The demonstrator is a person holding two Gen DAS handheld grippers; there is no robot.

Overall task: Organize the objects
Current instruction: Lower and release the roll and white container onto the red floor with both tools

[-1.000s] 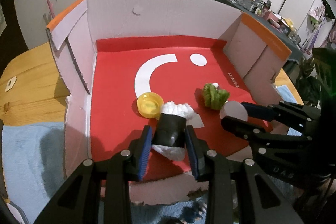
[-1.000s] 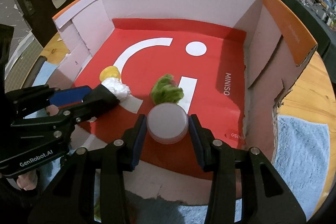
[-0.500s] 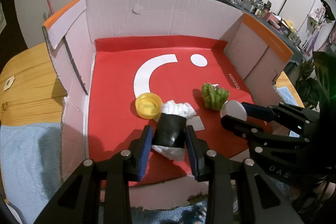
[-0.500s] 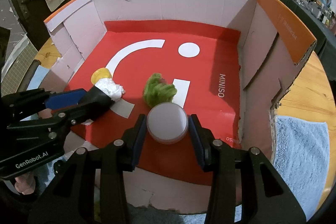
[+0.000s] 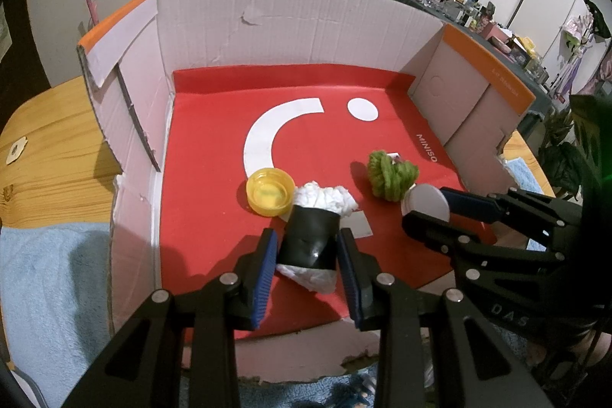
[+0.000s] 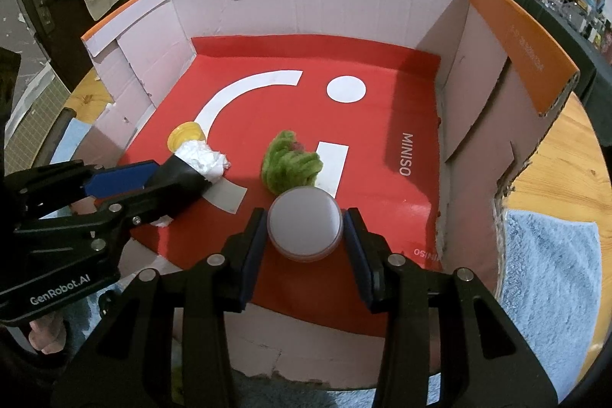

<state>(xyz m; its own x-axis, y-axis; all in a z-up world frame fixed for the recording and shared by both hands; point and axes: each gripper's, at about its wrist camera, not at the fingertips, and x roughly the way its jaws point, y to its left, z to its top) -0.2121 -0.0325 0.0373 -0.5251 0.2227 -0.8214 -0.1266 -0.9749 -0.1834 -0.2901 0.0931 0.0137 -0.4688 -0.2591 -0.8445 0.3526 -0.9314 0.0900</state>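
1. Left hand-held gripper [image 5: 308, 257]: its blue pads pinch a black tube stuffed with white tissue [image 5: 313, 236], held over the near part of the cardboard box [image 5: 298, 21].
2. Right hand-held gripper [image 6: 305, 236]: it grips a round white container [image 6: 305, 222] by its sides, above the box's red floor.
3. Yellow cap [image 5: 270, 192]: lies open side up on the floor, just beyond the tube.
4. Green yarn bundle [image 6: 290, 165]: rests mid-floor, apparently just behind the container.
5. Wooden surface [image 5: 49, 155]: carries the box and a blue towel [image 6: 550, 274].
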